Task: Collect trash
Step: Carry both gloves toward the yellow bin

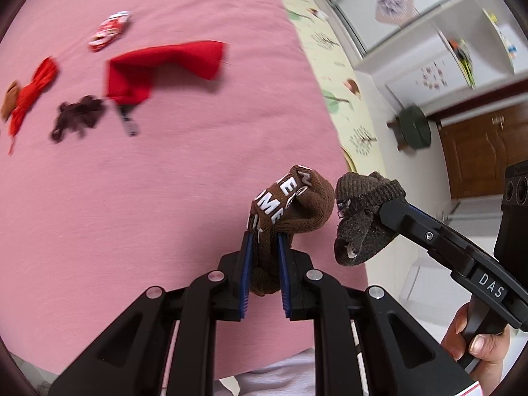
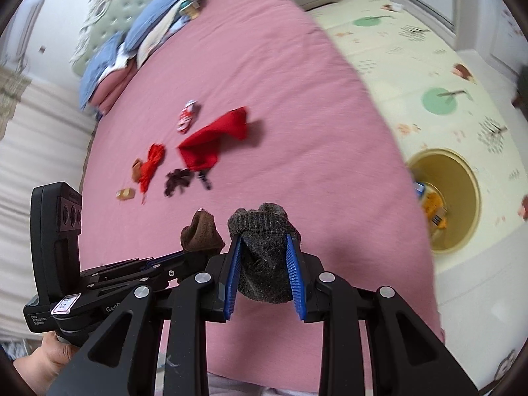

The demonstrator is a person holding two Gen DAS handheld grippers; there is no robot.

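Left gripper pinches a brown sock with white lettering; right gripper pinches a grey sock. Both are held side by side above the pink bed. Farther along the bed lie a red cloth, a dark scrap, and what may be a wrapper, blurred. A yellow bin stands on the floor.

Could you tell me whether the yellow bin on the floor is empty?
No, the yellow bin already holds orange and blue packaging at its bottom.
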